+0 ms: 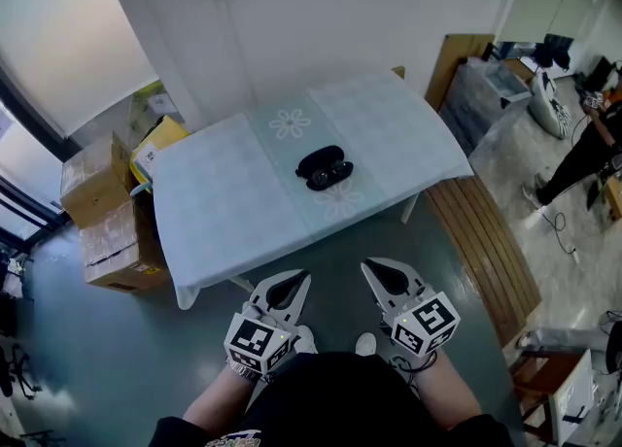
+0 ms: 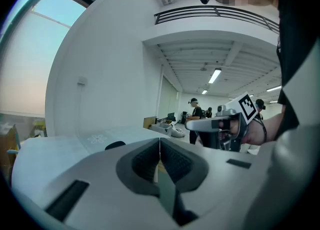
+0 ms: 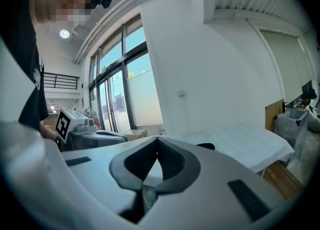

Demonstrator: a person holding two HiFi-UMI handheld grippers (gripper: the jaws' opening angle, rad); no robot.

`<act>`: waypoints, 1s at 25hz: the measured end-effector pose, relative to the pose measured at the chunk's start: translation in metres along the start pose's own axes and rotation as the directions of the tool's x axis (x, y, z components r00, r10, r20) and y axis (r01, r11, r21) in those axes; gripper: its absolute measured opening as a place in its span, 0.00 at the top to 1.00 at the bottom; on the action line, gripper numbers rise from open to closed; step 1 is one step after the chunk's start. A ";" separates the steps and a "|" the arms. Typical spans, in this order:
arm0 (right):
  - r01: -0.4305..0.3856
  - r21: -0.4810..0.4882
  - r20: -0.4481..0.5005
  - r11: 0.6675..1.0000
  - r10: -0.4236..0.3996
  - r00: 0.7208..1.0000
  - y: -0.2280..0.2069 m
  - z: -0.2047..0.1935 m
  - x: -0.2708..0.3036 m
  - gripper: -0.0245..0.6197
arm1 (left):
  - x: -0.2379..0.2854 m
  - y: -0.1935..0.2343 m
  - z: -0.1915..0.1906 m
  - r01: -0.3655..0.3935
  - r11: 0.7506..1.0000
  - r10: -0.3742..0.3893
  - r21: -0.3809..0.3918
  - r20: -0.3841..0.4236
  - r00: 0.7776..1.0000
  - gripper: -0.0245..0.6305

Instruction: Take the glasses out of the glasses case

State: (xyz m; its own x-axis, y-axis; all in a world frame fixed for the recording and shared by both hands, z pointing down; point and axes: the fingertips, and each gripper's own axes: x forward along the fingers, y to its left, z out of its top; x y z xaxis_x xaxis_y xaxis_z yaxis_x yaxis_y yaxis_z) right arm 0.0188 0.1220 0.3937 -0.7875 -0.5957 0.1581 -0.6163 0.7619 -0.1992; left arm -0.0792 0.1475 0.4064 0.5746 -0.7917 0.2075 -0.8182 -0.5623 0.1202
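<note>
"Where's the glasses case?"

"1 black glasses case (image 1: 324, 167) sits mid-table (image 1: 214, 192), between 2 flower prints (image 1: 290, 123) on the pale cover. It's well apart from both grippers. I can't tell whether its lid is up."

"And the grippers?"

"There are 2. The left gripper (image 1: 294, 282) and the right gripper (image 1: 375, 270) hang low by the table's near edge, each with its jaws pressed together on nothing."

"Any writing?"

"Each gripper has 1 cube (image 1: 255, 343) with black-and-white square markers. The yellow box (image 1: 160, 142) beside 2 cardboard boxes (image 1: 97, 183) has a label, too small to read."
</note>
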 end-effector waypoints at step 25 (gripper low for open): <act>0.057 0.009 0.022 0.998 -0.058 0.998 0.016 0.006 0.055 0.93 | -0.015 0.059 -0.001 0.052 0.999 -0.052 0.011 -0.008 0.999 0.92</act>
State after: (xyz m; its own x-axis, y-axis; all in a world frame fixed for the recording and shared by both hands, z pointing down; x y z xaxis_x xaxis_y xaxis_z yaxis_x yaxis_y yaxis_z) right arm -0.0348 0.1002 0.3931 -0.7506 -0.6441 0.1476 -0.6605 0.7242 -0.1982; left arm -0.1358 0.1268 0.4114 0.6158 -0.7598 0.2086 -0.7871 -0.6050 0.1197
